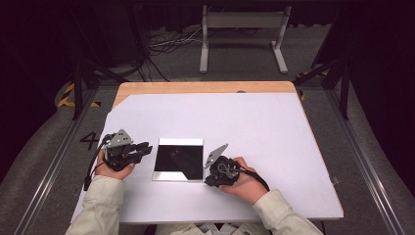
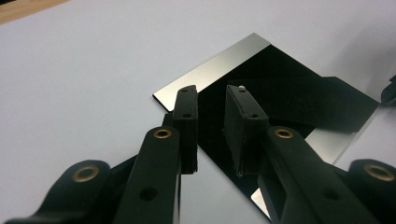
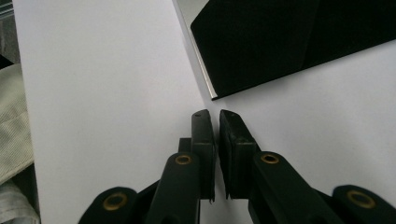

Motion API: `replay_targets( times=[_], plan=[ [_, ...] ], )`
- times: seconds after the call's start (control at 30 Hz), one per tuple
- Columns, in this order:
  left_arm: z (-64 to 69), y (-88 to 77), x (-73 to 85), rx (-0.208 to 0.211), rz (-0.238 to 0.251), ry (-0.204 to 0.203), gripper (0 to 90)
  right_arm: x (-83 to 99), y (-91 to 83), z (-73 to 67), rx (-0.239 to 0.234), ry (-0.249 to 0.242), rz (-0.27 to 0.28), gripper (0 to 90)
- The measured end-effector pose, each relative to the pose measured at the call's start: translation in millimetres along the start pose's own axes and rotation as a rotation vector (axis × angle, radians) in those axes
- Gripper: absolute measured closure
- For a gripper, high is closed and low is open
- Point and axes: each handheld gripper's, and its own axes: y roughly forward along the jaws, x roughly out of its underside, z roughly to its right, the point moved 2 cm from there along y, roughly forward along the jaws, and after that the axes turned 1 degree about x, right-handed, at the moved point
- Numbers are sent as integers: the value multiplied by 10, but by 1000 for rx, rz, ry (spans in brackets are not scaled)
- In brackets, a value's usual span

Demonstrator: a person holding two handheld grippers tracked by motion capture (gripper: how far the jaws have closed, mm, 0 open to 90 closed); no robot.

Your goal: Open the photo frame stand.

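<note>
A square, mirror-like dark plate with bright strips along two edges lies flat on the white table cover, near the front. My left gripper is just left of the plate and points at it. In the left gripper view its jaws stand apart over the plate's near corner, with nothing between them. My right gripper rests at the plate's front right corner. In the right gripper view its jaws are closed to a thin slit, empty, just short of the plate's corner.
A strip of bare wood shows along the table's far edge. Behind the table, a grey metal stand and loose cables sit on the floor. Light sleeves come in from the bottom edge.
</note>
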Motion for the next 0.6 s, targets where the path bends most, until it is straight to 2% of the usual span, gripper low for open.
replay_targets(
  times=[0.43,0.6],
  plan=[
    [-11,-1,4,3,6,-11,746,-75,53,0,13,6,-11,874],
    [-6,8,5,6,4,-11,747,-70,56,5,18,19,3,894]
  ],
)
